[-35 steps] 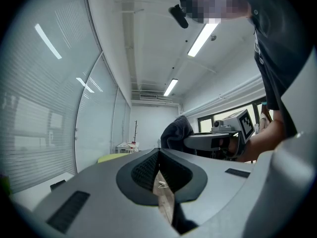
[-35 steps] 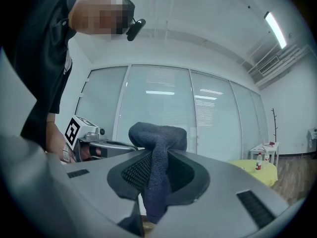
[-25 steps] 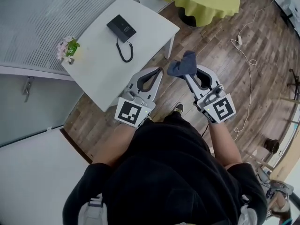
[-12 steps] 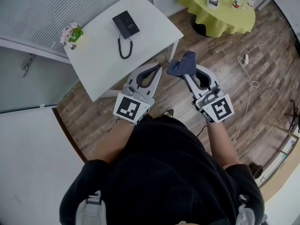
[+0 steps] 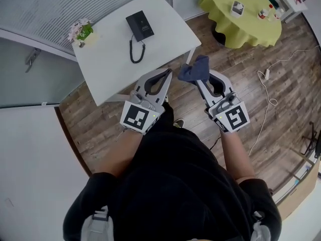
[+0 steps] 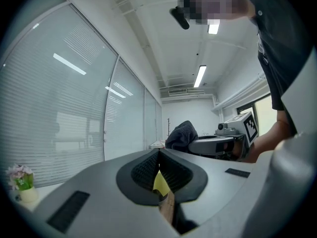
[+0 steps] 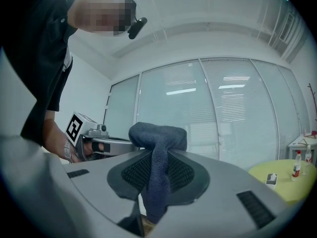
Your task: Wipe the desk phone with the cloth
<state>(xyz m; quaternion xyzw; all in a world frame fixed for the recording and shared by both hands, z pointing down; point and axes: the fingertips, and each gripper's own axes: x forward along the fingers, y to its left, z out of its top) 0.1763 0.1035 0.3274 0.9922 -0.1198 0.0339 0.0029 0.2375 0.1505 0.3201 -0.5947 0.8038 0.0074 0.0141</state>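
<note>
One cloth (image 5: 196, 68), dark blue, pinched in right gripper (image 5: 197, 79) — bunched past its jaws, left gripper (image 5: 169, 73) beside it closed on nothing, black phone (image 5: 140, 25) ahead of left gripper on white table (image 5: 108, 72), cord (image 5: 135, 52) trailing nearer.

Two grippers held out side by side, mid-frame in the head view
Left gripper (image 5: 168, 73) has its jaws pressed together, nothing between them — right gripper (image 5: 199, 80) is clamped on the cloth (image 5: 196, 68); both forearms reach up-frame from the torso.
</note>
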